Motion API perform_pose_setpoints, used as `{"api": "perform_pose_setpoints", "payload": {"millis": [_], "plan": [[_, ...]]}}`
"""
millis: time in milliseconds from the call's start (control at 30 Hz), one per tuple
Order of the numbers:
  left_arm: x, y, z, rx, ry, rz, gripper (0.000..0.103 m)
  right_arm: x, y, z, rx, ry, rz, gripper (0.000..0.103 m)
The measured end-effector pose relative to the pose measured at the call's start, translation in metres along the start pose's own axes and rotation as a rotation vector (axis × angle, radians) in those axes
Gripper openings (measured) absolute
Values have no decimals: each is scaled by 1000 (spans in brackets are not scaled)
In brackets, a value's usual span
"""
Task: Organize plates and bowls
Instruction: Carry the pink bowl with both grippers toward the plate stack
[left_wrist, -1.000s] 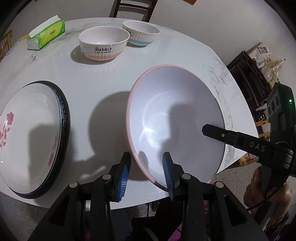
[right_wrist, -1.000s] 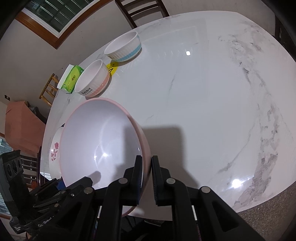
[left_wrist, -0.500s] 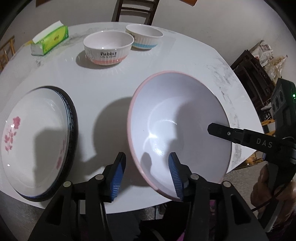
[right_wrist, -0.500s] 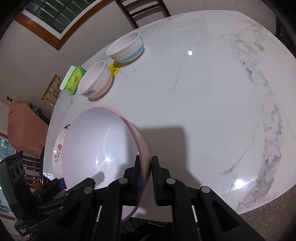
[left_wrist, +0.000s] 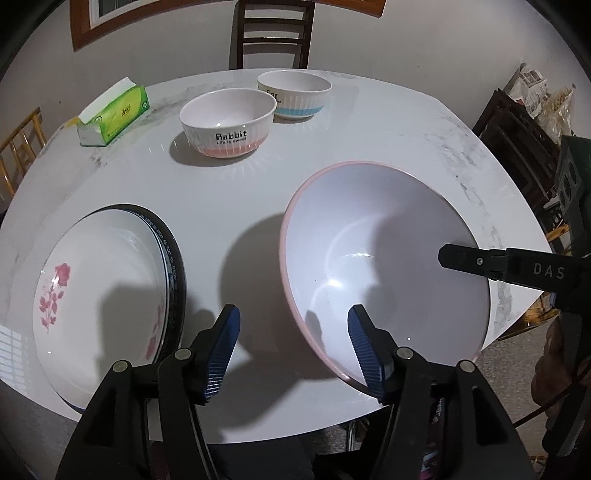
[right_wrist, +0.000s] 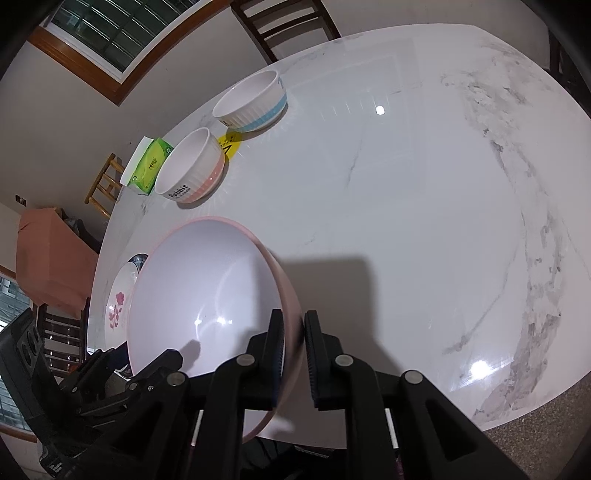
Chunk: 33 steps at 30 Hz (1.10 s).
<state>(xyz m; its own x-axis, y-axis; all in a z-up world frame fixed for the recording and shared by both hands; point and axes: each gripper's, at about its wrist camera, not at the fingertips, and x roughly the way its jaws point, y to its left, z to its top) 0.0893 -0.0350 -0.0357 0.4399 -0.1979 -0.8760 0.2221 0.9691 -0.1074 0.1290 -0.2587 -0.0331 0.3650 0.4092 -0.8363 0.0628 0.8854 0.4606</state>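
Observation:
A large white bowl with a pink rim (left_wrist: 384, 266) (right_wrist: 207, 295) hangs tilted over the near part of the marble table (left_wrist: 221, 192). My right gripper (right_wrist: 294, 347) is shut on its rim, one pad inside and one outside; one of its fingers (left_wrist: 480, 263) shows at the far side of the bowl. My left gripper (left_wrist: 294, 350) straddles the near rim with its jaws opening, and the blue pads stand off the rim. At the left, a flowered white plate (left_wrist: 99, 295) (right_wrist: 120, 306) lies stacked on a dark-rimmed plate (left_wrist: 177, 266).
Two small bowls stand at the back: a pink-banded "Rabbit" bowl (left_wrist: 228, 122) (right_wrist: 192, 170) and a blue-banded one (left_wrist: 294, 94) (right_wrist: 251, 101). A green tissue box (left_wrist: 114, 114) sits back left. A wooden chair (left_wrist: 273, 33) stands behind the table.
My left gripper's jaws have spread apart and come off the big bowl's rim. The right gripper keeps its hold and the bowl has stayed put.

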Motion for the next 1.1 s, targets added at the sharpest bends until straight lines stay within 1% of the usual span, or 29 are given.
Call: {"api": "perform_pose_setpoints", "payload": {"millis": [267, 533, 700, 1100], "plan": [[-4, -3, 0, 25, -26, 39, 61, 0, -4, -1, 18, 1, 14, 13], [-4, -5, -2, 35, -36, 58, 62, -1, -3, -6, 14, -9, 10, 13], [-6, -6, -2, 44, -47, 76, 63, 0, -4, -9, 24, 0, 20, 13], [-5, -3, -2, 38, -44, 87, 64, 7, -3, -15, 49, 22, 46, 13]]}}
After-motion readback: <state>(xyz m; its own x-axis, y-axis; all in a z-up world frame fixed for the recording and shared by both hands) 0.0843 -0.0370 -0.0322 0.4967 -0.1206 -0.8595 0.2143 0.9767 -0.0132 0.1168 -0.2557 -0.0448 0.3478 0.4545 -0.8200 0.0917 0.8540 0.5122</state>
